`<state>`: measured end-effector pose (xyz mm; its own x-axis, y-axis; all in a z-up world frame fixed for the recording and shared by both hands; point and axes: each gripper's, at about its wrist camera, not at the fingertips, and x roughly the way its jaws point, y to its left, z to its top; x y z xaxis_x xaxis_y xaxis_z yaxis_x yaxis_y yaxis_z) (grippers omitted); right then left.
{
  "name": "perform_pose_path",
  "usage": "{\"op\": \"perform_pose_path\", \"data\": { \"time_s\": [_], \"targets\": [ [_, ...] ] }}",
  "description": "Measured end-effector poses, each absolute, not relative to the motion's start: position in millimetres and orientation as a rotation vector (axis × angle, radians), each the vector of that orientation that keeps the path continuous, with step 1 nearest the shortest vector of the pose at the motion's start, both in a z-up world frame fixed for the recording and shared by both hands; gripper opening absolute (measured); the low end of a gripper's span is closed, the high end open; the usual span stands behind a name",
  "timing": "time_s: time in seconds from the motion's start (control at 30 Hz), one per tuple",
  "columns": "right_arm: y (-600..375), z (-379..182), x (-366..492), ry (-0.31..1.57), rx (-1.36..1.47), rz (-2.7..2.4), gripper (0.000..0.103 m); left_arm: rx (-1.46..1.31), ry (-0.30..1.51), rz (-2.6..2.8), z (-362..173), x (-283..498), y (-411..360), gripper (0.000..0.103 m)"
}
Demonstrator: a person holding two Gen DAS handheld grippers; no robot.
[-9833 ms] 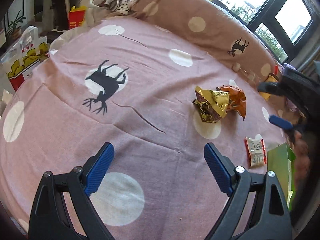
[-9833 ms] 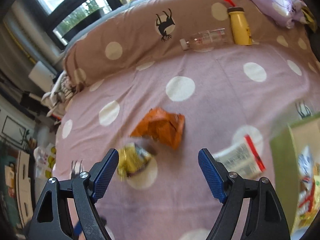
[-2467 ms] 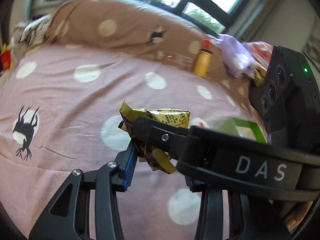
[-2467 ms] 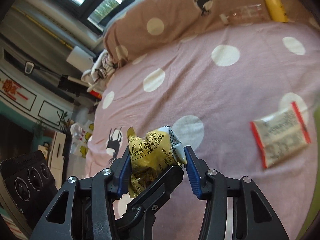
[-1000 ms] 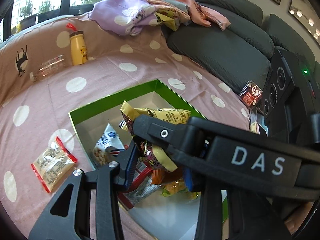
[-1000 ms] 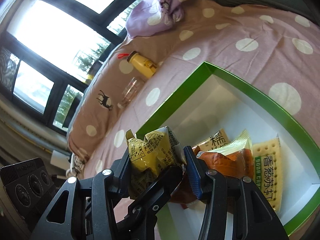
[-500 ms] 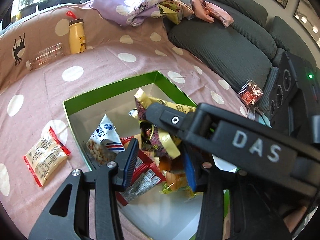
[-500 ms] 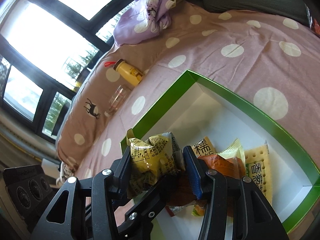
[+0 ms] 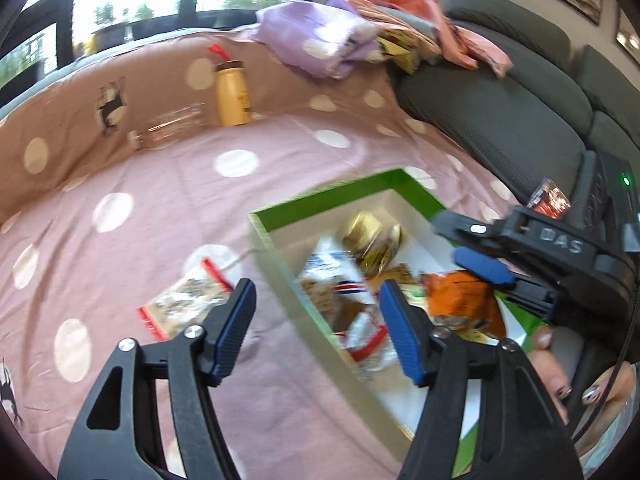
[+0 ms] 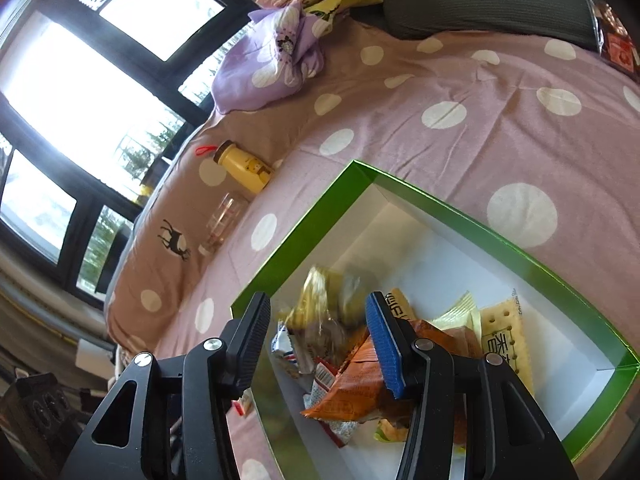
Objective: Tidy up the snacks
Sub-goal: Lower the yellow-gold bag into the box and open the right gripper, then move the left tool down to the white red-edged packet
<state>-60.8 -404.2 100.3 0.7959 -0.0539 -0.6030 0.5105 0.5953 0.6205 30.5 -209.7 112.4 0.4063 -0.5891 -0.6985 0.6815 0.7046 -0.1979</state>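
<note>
Over the green box (image 10: 496,236) I have both tools spread wide and empty: the right tool (image 10: 318,340) tilts down into the box, and the left tool (image 9: 316,330) straddles its near-left wall. Just ahead of the right tool's pads, the gold snack packet (image 10: 324,300) sits blurred above the pile of packets inside, with the orange packet (image 10: 352,388) under the right pad. Ahead of the left tool's left pad, a red-edged packet (image 9: 184,302) lies on the dotted bedspread (image 9: 200,208), outside the box.
</note>
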Motion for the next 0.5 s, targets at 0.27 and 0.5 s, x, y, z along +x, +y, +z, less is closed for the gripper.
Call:
{"op": "perform_pose_path", "data": {
  "time_s": [0.27, 0.5],
  "targets": [
    [-401.7, 109.1, -65.5, 0.516, 0.882, -0.342, 0.073, 0.126, 0.880, -0.673, 88.1, 61.1, -172.4, 0.083],
    [-388.5, 118.9, -62.9, 0.514, 0.836, -0.304, 0.078, 0.293, 0.898, -0.681, 58.1, 81.1, -162.4, 0.084]
  ]
}}
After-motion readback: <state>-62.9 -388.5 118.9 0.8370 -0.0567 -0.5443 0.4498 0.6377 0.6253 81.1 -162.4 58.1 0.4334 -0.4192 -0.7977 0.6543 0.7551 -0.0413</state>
